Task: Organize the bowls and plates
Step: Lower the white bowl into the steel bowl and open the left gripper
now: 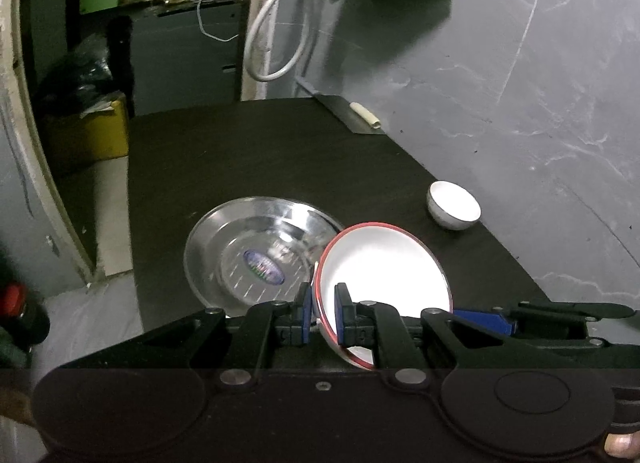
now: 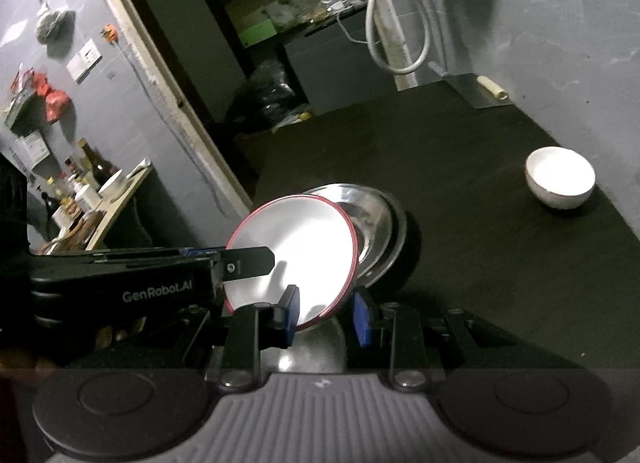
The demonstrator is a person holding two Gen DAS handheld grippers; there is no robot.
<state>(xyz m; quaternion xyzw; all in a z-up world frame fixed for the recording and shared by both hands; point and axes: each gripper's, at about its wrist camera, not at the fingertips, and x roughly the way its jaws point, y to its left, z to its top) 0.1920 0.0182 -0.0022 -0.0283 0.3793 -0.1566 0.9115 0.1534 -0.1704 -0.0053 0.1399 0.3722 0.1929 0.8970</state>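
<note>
Gripping a red-rimmed white plate (image 1: 384, 271) by its rim, left gripper (image 1: 325, 313) jaws clamped, plate tilted above dark worktop (image 1: 248, 159). Right gripper (image 2: 326, 317) jaws narrow; contact with plate unclear. Steel dish (image 1: 256, 251) just behind plate. Small white bowl (image 1: 454, 205) well apart, near worktop edge.

**Two wrist views, one plate**

My left wrist camera looks forward and down past my left gripper (image 1: 323, 309); my right does likewise over my right gripper (image 2: 326, 317). Both closely share the red-rimmed plate (image 1: 384, 267) (image 2: 292, 251) just ahead.
</note>
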